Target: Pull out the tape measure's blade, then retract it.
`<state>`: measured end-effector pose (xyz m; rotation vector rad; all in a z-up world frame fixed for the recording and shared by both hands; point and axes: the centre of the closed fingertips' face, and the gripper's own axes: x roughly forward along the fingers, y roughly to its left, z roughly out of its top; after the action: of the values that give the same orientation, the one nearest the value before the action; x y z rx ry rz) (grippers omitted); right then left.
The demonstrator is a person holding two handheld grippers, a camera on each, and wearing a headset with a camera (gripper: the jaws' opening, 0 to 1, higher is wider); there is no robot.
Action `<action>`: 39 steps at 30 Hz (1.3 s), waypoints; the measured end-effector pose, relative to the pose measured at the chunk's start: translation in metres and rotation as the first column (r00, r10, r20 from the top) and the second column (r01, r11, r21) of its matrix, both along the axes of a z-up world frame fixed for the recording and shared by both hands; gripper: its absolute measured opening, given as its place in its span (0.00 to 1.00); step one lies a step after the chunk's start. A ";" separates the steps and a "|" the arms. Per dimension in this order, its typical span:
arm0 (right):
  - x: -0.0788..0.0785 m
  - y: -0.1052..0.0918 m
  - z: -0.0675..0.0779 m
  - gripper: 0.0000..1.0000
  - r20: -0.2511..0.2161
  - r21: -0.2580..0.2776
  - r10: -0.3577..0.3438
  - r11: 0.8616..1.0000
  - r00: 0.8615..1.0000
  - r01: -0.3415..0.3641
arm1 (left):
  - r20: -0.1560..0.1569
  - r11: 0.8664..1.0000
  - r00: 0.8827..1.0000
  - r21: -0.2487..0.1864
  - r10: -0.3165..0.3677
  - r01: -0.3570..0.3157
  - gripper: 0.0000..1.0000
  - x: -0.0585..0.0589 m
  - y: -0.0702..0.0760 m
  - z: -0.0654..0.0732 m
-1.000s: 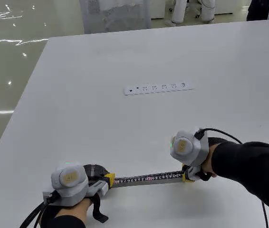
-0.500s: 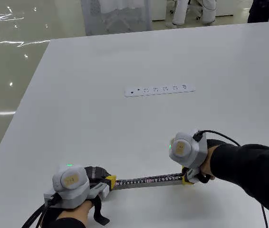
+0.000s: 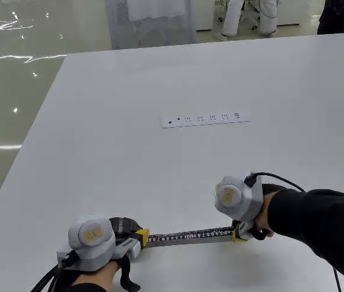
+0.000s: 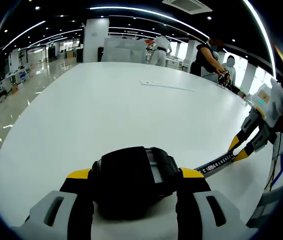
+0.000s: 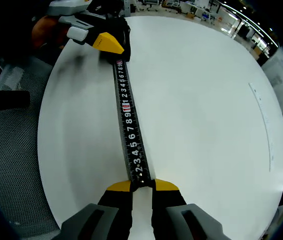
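The chunky black tape measure case (image 3: 122, 225) sits near the front edge of the big white counter (image 3: 160, 67), squeezed tight between the yellow-tipped jaws of the left hand-held gripper (image 4: 135, 173). The right hand-held gripper (image 5: 142, 186) is pinched shut on the tip of the dark, white-numbered blade (image 5: 127, 115). The blade runs straight between the 2 grippers, with the scale showing past 10. A long white power strip (image 3: 205, 118) lies well apart, further back mid-counter.

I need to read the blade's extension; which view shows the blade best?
Right gripper view: the blade runs up the middle, numerals legible. Head view shows it small, numerals unreadable; left gripper view catches a short stretch.
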<state>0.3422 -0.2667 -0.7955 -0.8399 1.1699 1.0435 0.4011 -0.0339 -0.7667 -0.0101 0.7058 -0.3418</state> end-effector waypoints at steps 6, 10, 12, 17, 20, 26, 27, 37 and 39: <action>0.000 0.002 0.000 0.09 0.001 0.005 0.001 1.000 1.000 -0.001 | 0.002 1.000 1.000 -0.001 0.000 0.000 0.62 0.000 0.000 0.000; 0.001 0.003 -0.001 0.09 0.003 -0.004 0.006 1.000 1.000 -0.006 | -0.001 1.000 1.000 -0.002 -0.002 0.002 0.62 0.000 0.000 0.000; 0.001 0.004 -0.001 0.09 0.001 -0.002 0.004 1.000 1.000 -0.004 | 0.000 1.000 1.000 -0.002 -0.001 0.001 0.62 0.000 0.000 0.000; 0.001 0.005 -0.001 0.09 0.001 0.004 -0.009 1.000 1.000 0.009 | 0.000 1.000 1.000 -0.001 -0.002 0.002 0.62 0.000 0.000 0.000; 0.001 0.006 0.000 0.09 0.005 0.006 -0.012 1.000 1.000 0.012 | 0.000 1.000 1.000 -0.002 -0.002 0.002 0.62 0.000 0.000 0.000; 0.002 0.007 0.000 0.09 -0.001 0.001 0.015 1.000 1.000 -0.015 | -0.003 1.000 1.000 -0.001 -0.002 0.002 0.62 0.000 -0.001 0.000; 0.002 0.008 -0.001 0.09 -0.003 -0.003 0.016 1.000 1.000 -0.016 | -0.003 1.000 1.000 -0.002 -0.002 0.002 0.62 0.000 -0.001 0.000; 0.003 0.011 -0.001 0.09 -0.001 -0.013 0.002 1.000 1.000 -0.002 | 0.000 1.000 1.000 -0.004 -0.001 0.001 0.62 0.000 -0.001 0.000; 0.003 0.012 -0.001 0.09 -0.001 -0.018 -0.007 1.000 1.000 0.007 | 0.000 1.000 1.000 -0.004 -0.001 0.001 0.62 0.000 -0.001 0.000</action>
<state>0.3452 -0.2552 -0.7963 -0.8490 1.1840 1.0285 0.4010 -0.0348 -0.7667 -0.0136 0.7054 -0.3443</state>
